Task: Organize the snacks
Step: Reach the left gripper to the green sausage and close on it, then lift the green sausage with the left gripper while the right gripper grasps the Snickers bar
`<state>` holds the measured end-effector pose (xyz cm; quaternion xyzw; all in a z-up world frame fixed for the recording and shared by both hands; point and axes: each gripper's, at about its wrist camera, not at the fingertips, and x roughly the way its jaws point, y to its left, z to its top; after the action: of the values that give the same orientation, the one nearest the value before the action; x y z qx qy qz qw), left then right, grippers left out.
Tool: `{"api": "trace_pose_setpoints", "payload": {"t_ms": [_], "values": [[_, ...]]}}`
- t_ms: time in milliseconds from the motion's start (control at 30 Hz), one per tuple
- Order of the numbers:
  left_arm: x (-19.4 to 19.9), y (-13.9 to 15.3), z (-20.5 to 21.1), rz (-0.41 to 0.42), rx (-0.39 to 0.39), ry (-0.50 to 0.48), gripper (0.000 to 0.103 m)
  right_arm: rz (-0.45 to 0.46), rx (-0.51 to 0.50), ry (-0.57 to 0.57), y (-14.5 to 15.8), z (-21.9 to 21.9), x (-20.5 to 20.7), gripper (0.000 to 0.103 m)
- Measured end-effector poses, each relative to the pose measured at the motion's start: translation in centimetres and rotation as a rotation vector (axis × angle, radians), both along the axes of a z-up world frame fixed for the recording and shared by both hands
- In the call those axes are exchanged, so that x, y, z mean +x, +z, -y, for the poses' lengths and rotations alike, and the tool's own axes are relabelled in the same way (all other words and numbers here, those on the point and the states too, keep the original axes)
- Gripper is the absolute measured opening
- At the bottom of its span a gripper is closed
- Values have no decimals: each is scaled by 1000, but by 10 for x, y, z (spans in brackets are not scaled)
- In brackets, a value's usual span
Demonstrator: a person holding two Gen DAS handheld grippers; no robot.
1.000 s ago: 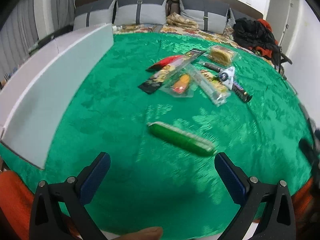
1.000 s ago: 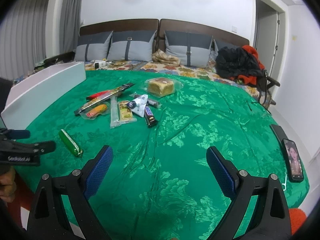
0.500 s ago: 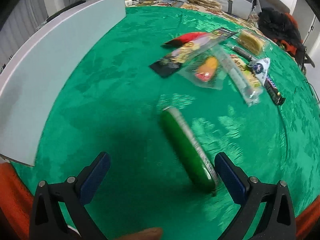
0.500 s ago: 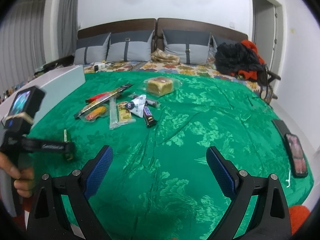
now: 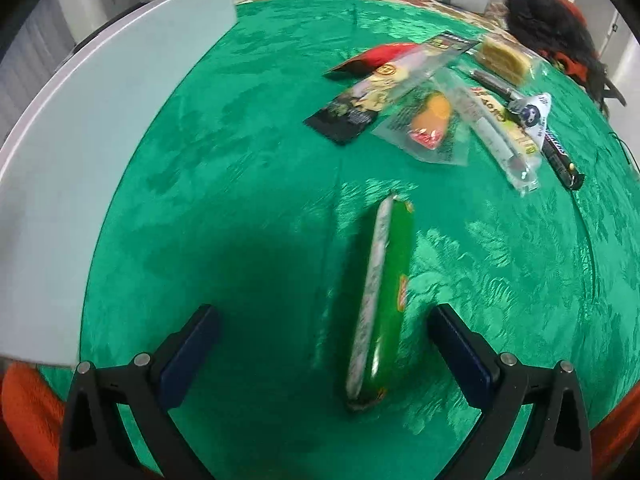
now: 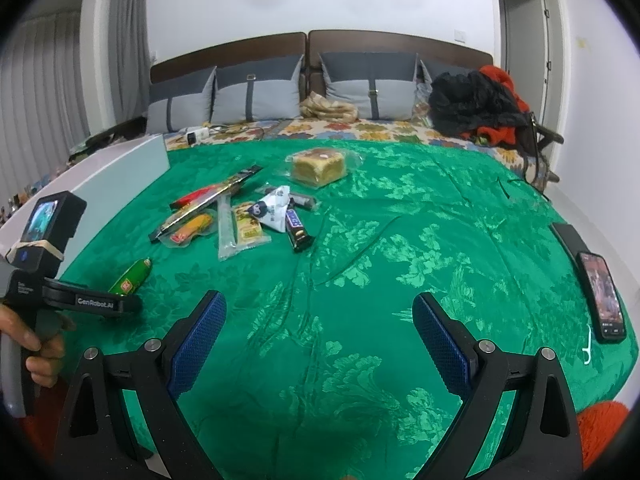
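Observation:
A green sausage-shaped snack (image 5: 382,300) lies lengthwise on the green cloth, its near end between the fingers of my open left gripper (image 5: 324,352), closer to the right finger. It also shows in the right wrist view (image 6: 130,276), partly behind the left gripper (image 6: 90,300). A pile of snack packets (image 5: 432,120) lies beyond it; in the right wrist view the pile (image 6: 240,216) sits mid-left, with a wrapped cake (image 6: 318,166) behind. My right gripper (image 6: 318,344) is open and empty above the cloth's near middle.
A white box (image 5: 80,152) stands along the left edge of the cloth. Two phones (image 6: 600,292) lie at the right edge. Pillows (image 6: 256,96) and dark clothes (image 6: 476,104) are at the back. An orange surface (image 6: 600,432) lies beyond the near edge.
My left gripper has moved forward and down toward the green snack and turned, so the snack now lies lengthwise between its fingers. The right gripper has hardly moved.

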<state>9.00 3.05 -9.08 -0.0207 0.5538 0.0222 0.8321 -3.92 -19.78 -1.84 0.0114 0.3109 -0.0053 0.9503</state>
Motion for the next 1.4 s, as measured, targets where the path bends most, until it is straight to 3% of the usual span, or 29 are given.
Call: {"api": "trace_pose_setpoints", "payload": {"t_ms": [300, 467, 533, 600, 633, 700, 767, 833, 1033, 1233, 1400], "values": [[5, -2, 5, 81, 4, -19, 103, -30, 16, -8, -4, 3, 3, 96], [-1, 0, 6, 40, -3, -83, 101, -40, 21, -9, -5, 5, 2, 96], [-6, 4, 11, 61, -6, -127, 88, -42, 26, -13, -5, 5, 2, 96], [-9, 8, 17, 81, -8, -174, 66, -48, 33, -18, -6, 7, 4, 96], [-10, 10, 19, 87, -10, -189, 59, -50, 34, -19, -6, 7, 4, 96], [-9, 12, 22, 94, -5, -201, 34, -56, 35, -20, -7, 7, 4, 96], [-8, 14, 20, 97, -27, -205, 23, -57, 32, -19, -8, 7, 4, 96], [-8, 15, 14, 102, -55, -196, 23, -58, 34, -20, -8, 7, 4, 96], [-5, 15, -2, 122, -41, -132, 23, -74, 41, -26, -12, 9, 6, 96], [-3, 13, -11, 140, -50, -128, 23, -93, 47, -26, -16, 9, 8, 96], [-5, 12, -13, 158, -66, -141, 23, -137, 152, -27, -19, 25, 17, 96]]}}
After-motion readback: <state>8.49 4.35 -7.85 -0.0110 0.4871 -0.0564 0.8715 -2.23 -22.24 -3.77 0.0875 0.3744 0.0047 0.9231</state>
